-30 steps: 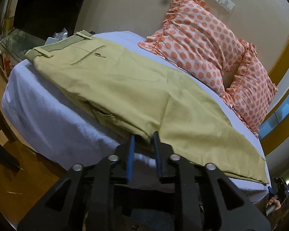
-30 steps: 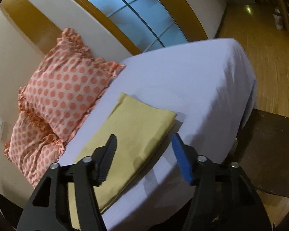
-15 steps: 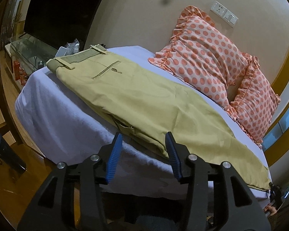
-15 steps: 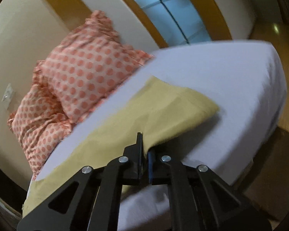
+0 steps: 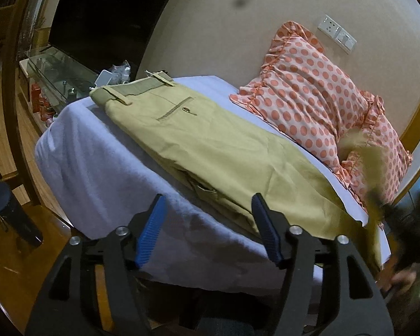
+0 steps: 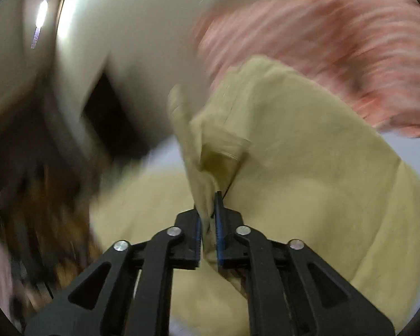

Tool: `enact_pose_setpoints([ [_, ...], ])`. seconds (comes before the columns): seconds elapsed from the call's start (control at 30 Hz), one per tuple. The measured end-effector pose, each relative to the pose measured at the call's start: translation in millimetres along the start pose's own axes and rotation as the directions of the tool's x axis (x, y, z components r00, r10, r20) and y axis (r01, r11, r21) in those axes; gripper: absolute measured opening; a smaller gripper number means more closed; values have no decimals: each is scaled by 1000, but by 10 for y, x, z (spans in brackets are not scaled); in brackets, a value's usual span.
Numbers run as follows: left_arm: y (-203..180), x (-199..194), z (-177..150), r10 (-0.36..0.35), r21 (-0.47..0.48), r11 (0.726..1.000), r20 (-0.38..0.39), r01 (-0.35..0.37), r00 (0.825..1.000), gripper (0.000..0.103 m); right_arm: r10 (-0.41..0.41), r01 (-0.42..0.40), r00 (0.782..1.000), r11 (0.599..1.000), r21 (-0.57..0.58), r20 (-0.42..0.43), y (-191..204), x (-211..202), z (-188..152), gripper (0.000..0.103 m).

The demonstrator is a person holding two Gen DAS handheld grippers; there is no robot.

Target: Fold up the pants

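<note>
The right gripper (image 6: 208,218), clamped on the hem, now swings the pants (image 5: 224,151) up off the bed (image 5: 98,173); the left gripper (image 5: 207,232) has released, hovering wide: lengthwise fold begins.

Left claw (image 5: 210,224): was nearly closed at the near edge of the pants (image 5: 210,145) a second ago; now spread wide, pulled back, clear of the cloth.
Right claw (image 6: 208,224): was wide open over the leg ends; now clamped on a bunch of pants (image 6: 294,168) fabric, lifted off the bed (image 5: 103,168), view motion-blurred.
</note>
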State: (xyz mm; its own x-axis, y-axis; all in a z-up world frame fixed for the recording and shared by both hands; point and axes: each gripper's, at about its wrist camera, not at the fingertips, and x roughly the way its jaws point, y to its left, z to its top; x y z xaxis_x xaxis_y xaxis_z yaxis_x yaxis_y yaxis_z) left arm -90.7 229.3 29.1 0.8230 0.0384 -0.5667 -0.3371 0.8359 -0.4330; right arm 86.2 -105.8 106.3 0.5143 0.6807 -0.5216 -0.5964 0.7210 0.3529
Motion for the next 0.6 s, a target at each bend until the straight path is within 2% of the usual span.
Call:
enact_pose_setpoints([
  [0.03, 15, -5, 13, 2, 0, 1000, 2, -2, 1000, 70, -6, -1, 994, 998, -63, -108, 201, 259, -132, 22],
  [0.1, 65, -26, 62, 4, -6, 1000, 14, -4, 1000, 73, 4, -21, 989, 993, -115, -146, 362, 367, -284, 32],
  [0.17, 128, -11, 122, 0, -18, 1000, 20, 1, 1000, 76, 2, -15, 994, 993, -116, -111, 374, 288, -342, 73],
  [0.2, 151, 10, 149, -5, -26, 1000, 18, 6, 1000, 76, 1, -9, 997, 995, -95, -84, 335, 223, -344, 77],
  [0.4, 321, 255, 330, -3, -112, 994, -9, 2, 1000, 75, -7, 9, 999, 999, 35, -42, 46, 20, -326, 77],
  [0.6, 429, 478, 508, -22, -170, 985, -42, 14, 999, 74, 4, -1, 999, 998, 59, -47, -5, 65, -356, 78],
])
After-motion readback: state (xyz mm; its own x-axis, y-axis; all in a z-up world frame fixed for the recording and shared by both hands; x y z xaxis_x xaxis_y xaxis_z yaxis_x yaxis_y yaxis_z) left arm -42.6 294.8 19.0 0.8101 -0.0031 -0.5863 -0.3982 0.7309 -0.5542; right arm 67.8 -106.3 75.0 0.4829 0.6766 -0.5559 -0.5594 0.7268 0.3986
